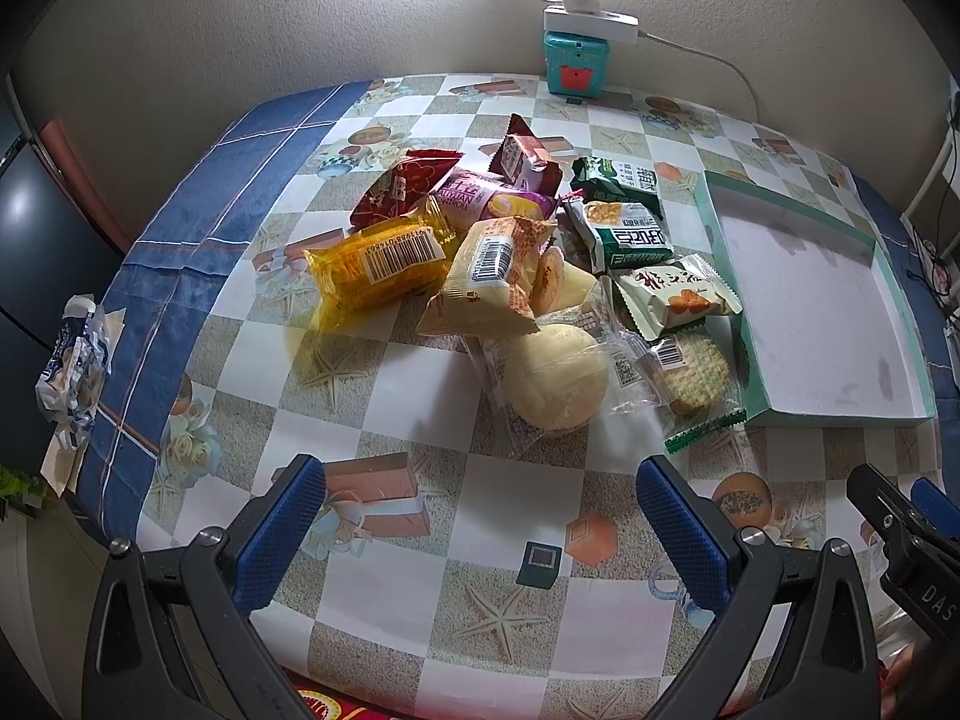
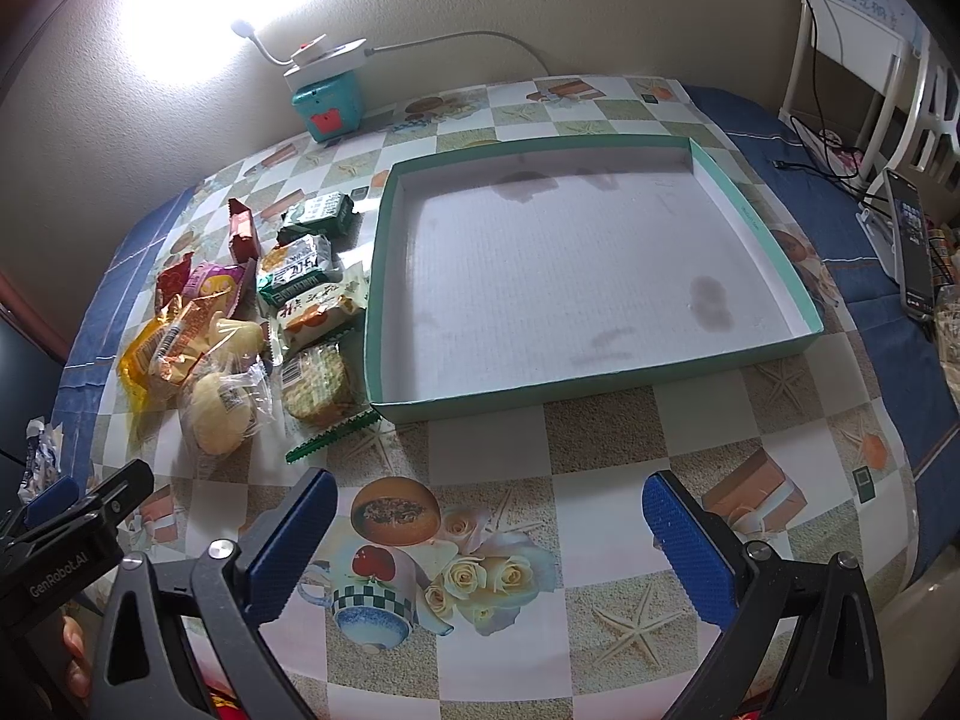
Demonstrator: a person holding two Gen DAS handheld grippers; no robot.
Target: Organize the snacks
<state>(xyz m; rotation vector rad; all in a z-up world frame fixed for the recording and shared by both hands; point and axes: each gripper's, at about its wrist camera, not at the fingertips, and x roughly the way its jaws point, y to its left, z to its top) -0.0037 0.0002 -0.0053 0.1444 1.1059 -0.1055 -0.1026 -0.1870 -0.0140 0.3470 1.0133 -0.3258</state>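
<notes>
A heap of wrapped snacks lies on the checked tablecloth: a yellow pack (image 1: 378,264), a round pale bun in clear wrap (image 1: 555,375) (image 2: 219,411), a round cracker pack (image 1: 696,369) (image 2: 315,384), green-white packs (image 1: 630,234) (image 2: 297,267) and a red pack (image 1: 399,183). A shallow green-edged box (image 1: 912,324) (image 2: 762,228) with a white stained floor lies to the right of the heap, with nothing in it. My left gripper (image 1: 480,531) stands open in front of the heap. My right gripper (image 2: 489,546) stands open in front of the box.
A teal cube with a white power strip and lamp (image 1: 579,57) (image 2: 327,99) stands at the wall. A crumpled blue-white wrapper (image 1: 72,360) lies at the table's left edge. A phone (image 2: 912,243) and cables lie at the far right, beside a white chair (image 2: 870,60).
</notes>
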